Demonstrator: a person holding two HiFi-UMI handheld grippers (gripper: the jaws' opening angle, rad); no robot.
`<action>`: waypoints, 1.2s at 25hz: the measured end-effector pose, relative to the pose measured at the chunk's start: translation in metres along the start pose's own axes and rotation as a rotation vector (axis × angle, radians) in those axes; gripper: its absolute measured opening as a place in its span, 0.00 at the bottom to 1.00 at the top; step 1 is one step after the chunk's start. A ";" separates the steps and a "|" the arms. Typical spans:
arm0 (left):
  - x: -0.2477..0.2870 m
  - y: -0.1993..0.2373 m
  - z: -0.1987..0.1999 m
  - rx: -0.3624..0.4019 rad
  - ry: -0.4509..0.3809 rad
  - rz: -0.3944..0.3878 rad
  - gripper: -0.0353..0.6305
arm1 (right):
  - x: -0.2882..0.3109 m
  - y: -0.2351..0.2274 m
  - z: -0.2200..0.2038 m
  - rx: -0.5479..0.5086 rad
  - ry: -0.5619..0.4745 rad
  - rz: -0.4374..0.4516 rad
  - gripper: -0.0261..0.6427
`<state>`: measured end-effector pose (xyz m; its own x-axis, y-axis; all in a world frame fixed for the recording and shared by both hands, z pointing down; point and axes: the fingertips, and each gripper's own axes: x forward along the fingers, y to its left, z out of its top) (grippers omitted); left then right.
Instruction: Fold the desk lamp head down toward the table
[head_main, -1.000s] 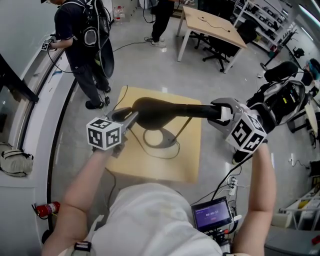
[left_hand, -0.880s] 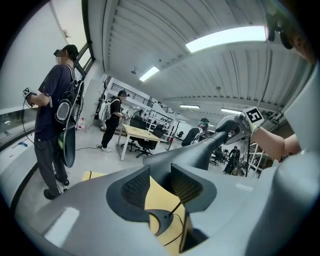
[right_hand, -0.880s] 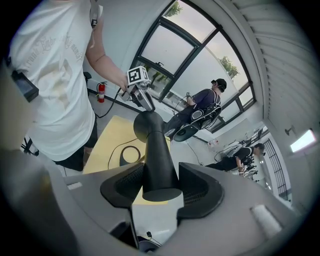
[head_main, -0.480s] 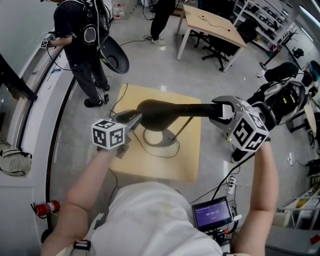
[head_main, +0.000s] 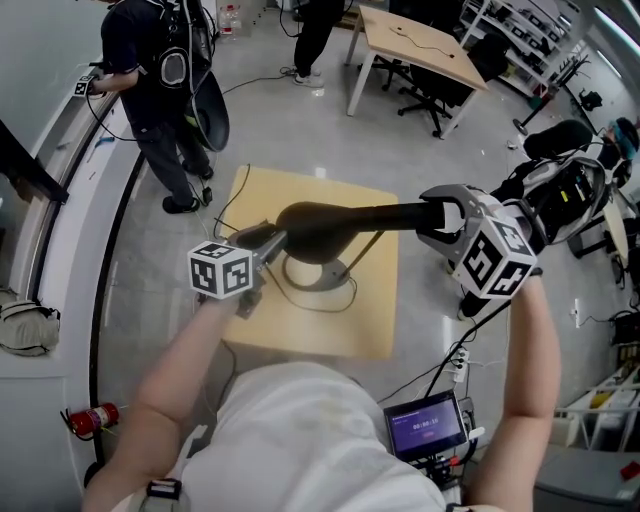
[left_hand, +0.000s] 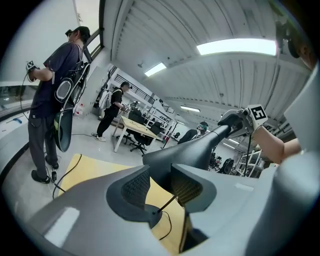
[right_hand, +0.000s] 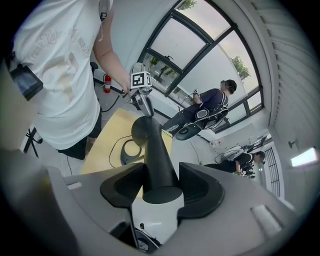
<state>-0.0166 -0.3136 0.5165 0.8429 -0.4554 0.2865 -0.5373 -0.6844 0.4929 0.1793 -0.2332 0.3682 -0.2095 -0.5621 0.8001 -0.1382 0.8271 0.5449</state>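
Desk lamp head (head_main: 340, 220) sat level above bench (head_main: 375, 325), not yet folded down; left claw (head_main: 268, 239) and right claw (head_main: 432, 217) each clamped one end.

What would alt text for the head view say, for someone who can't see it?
Seen from above, a person clamps a black lamp at both ends, the left hand-held gripper on its wide end and the right hand-held gripper on its narrow end, over a small wooden table. Another person stands on the floor beyond.
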 end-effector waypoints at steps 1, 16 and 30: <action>0.001 0.000 -0.002 -0.002 0.003 -0.001 0.25 | 0.000 0.000 0.000 -0.006 0.005 0.001 0.39; 0.020 -0.017 -0.022 0.084 0.049 -0.038 0.08 | 0.002 -0.001 0.003 -0.070 0.060 0.009 0.40; 0.031 -0.020 -0.038 0.113 0.083 -0.051 0.06 | 0.005 -0.003 0.010 -0.127 0.113 0.013 0.41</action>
<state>0.0217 -0.2927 0.5465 0.8660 -0.3731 0.3330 -0.4897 -0.7674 0.4138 0.1691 -0.2385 0.3682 -0.0998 -0.5539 0.8266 -0.0114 0.8313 0.5557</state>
